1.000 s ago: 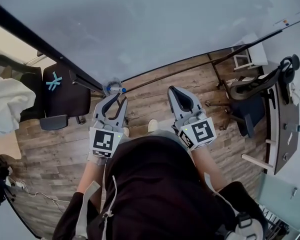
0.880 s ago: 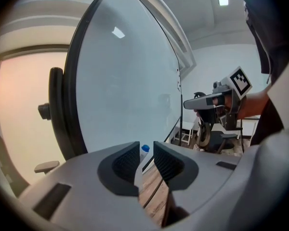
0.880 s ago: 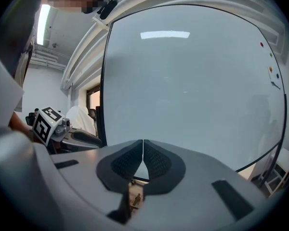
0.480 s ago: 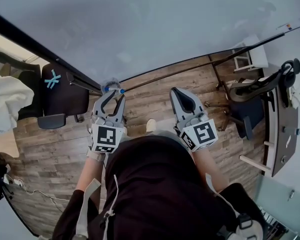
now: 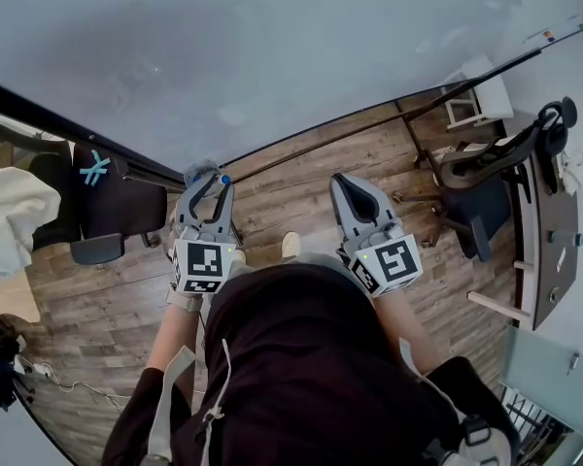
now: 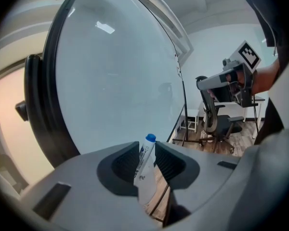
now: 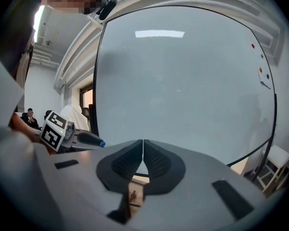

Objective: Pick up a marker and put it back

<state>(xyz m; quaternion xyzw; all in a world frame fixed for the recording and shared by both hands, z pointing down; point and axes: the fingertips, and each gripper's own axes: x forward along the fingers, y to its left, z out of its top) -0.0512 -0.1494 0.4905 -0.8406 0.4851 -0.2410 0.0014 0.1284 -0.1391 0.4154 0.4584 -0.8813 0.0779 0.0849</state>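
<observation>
- The marker [image 6: 145, 163], a white barrel with a blue cap, is gripped between the fingers [image 6: 119, 166] of the left gripper [image 5: 212, 184].
- In the left gripper view the barrel is seen tilted slightly to the right, with the capped end standing out past the fingertips and pointing toward the whiteboard [image 6: 115, 76].
- In the head view the blue cap is seen at the tips of the left gripper, close to the dark lower frame [image 5: 369, 127] of the whiteboard; whether frame and cap touch cannot be told.
- The fingers [image 7: 127, 160] of the right gripper [image 7: 142, 143] are pressed together along their whole length.
- The right gripper is held to the right of the left one, well apart from it, above the wooden floor [image 5: 291, 187], and is aimed at the whiteboard as well.
- In the right gripper view the left gripper is seen at the far left, with the blue cap showing at its tip.
- Both grippers are held out in front of a person in a dark top [image 5: 301, 357].
- A black chair [image 5: 117, 207] marked with a blue cross is seen at the left, with a white cloth [image 5: 15, 212] beside it.
- An office chair [image 5: 476, 202] and a bench [image 5: 549, 250] are seen at the right, and a white stool [image 5: 476, 90] by the whiteboard frame.
</observation>
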